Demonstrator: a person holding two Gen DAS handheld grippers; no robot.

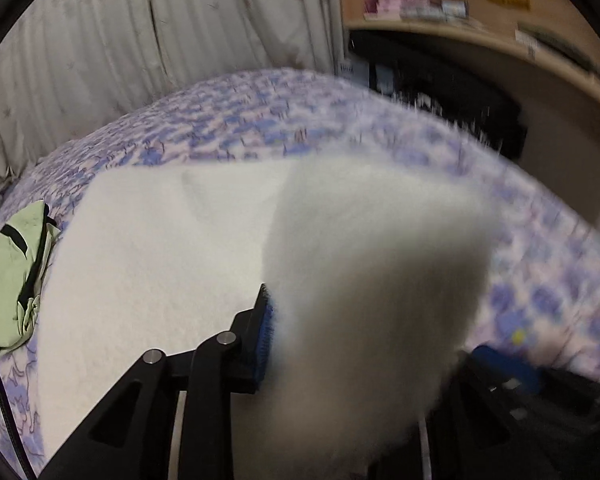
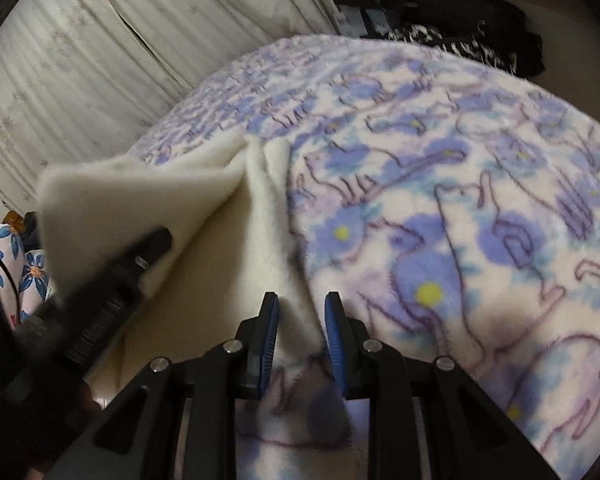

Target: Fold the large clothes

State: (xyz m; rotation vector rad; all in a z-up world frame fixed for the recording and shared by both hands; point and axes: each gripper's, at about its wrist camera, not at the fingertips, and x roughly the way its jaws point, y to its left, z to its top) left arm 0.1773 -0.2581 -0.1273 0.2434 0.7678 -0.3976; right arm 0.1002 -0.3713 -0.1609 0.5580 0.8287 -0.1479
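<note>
A large fleece cloth (image 2: pixel 440 184) with a purple-blue flower and cat print lies spread over the surface, its cream inner side (image 1: pixel 148 264) turned up in a big fold. My left gripper (image 1: pixel 302 304) is shut on a raised flap of the cream side. Only its left finger (image 1: pixel 265 332) shows, since the flap hides the other. From the right wrist view the left gripper (image 2: pixel 152 244) appears as a dark blurred bar against the cream fold. My right gripper (image 2: pixel 302 308) is shut on the cloth's edge, with cream and printed layers pinched between its blue pads. It shows blurred in the left wrist view (image 1: pixel 500 360).
A light green garment (image 1: pixel 16 276) with black trim lies at the cloth's left edge. Pale curtains (image 1: pixel 140 40) hang behind. A wooden desk (image 1: pixel 480 40) with small boxes stands at the back right, dark items (image 1: pixel 440 92) beneath it. A flowered fabric (image 2: pixel 16 264) sits far left.
</note>
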